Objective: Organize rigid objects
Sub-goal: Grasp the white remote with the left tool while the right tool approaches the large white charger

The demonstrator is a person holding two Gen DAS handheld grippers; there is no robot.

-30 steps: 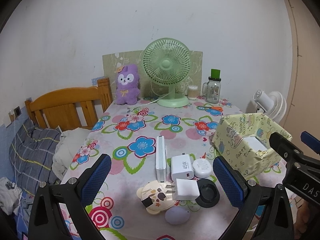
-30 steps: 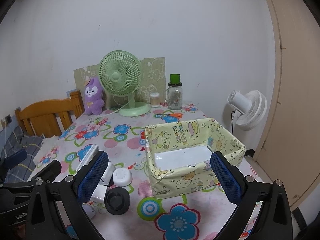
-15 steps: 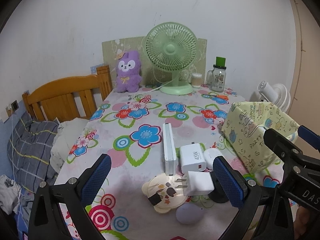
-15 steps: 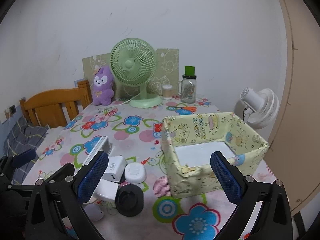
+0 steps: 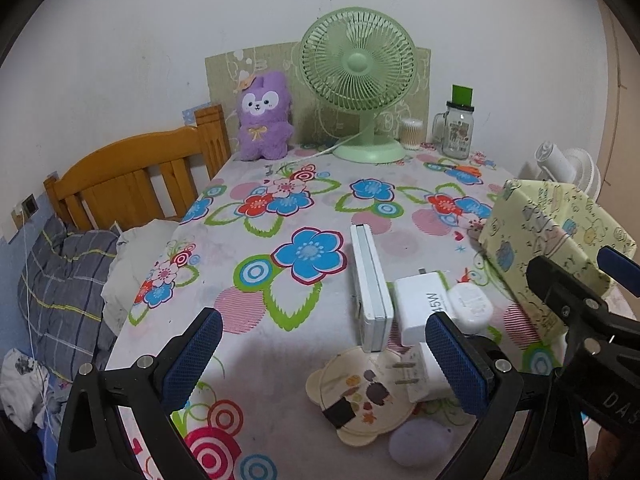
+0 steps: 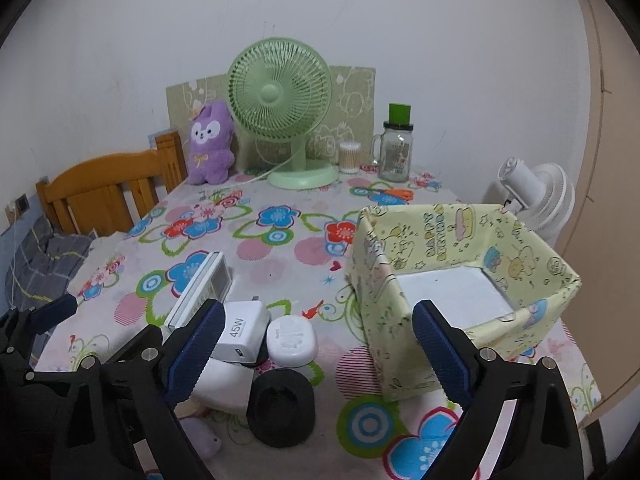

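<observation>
A cluster of small things lies on the flowered tablecloth: a white slab on its edge (image 5: 370, 284) (image 6: 200, 284), a white 45W charger (image 5: 420, 304) (image 6: 242, 328), a white oval case (image 5: 470, 308) (image 6: 292, 340), a pronged white charger (image 5: 420, 376), a black round puck (image 6: 280, 408), a cream bear-shaped disc (image 5: 360, 396) and a lavender egg (image 5: 418, 444). To their right stands a yellow paper-covered box (image 6: 460, 280) (image 5: 552, 240), white inside. My left gripper (image 5: 320, 344) hangs open over the cluster. My right gripper (image 6: 318, 336) is closing; its pads touch nothing, with the oval case below the gap.
At the back stand a green fan (image 6: 280, 96), a purple plush (image 6: 210, 140), a glass jar with a green lid (image 6: 396, 152) and a cotton-swab tub (image 6: 349, 156). A wooden headboard (image 5: 120, 176) and bedding lie left. A white fan (image 6: 536, 196) stands past the right edge.
Both grippers have moved forward and down toward the cluster, which now looks larger and nearer. The right gripper's jaws stand slightly narrower than before.
</observation>
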